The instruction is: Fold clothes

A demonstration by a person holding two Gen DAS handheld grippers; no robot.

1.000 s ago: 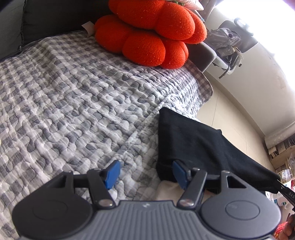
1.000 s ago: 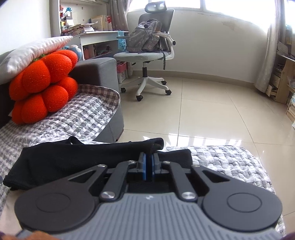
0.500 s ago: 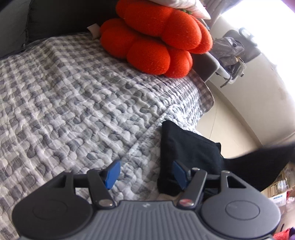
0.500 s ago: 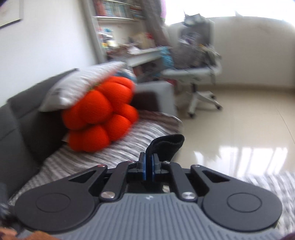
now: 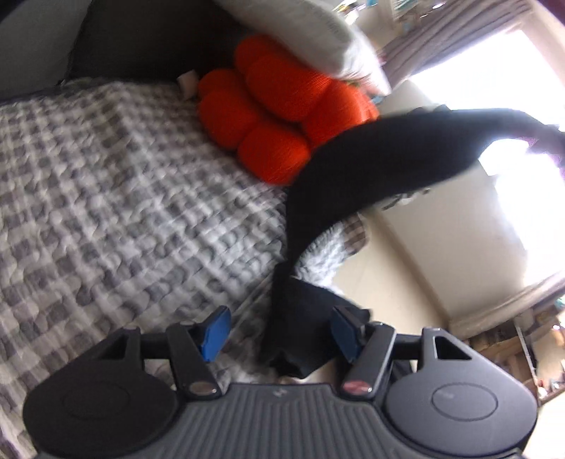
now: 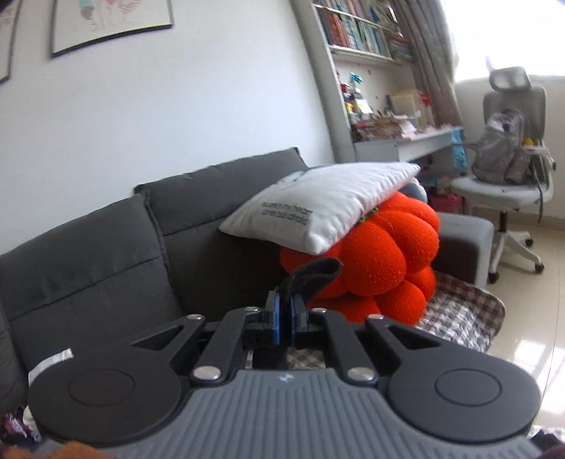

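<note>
A black garment (image 5: 370, 166) stretches in a blurred arc from the upper right down over the edge of the checkered quilt (image 5: 116, 197). Its lower end hangs between the fingers of my left gripper (image 5: 279, 333), close to the right blue pad (image 5: 346, 335). That gripper is open and its pads do not press the cloth. In the right wrist view my right gripper (image 6: 284, 314) is shut on the black garment (image 6: 316, 272), and a folded edge of cloth sticks up above the pads. It is raised and faces the sofa.
An orange lobed cushion (image 6: 381, 261) with a white pillow (image 6: 317, 212) on top sits at the end of the grey sofa (image 6: 106, 261). An office chair (image 6: 508, 183) carrying a backpack stands on the tiled floor (image 6: 529, 282), beside a desk and bookshelves (image 6: 363, 31).
The right gripper rose and swung left toward the sofa, still clamped on the garment. The garment lifted off the quilt's edge into a hanging arc. The left gripper shifted and tilted slightly, staying open.
</note>
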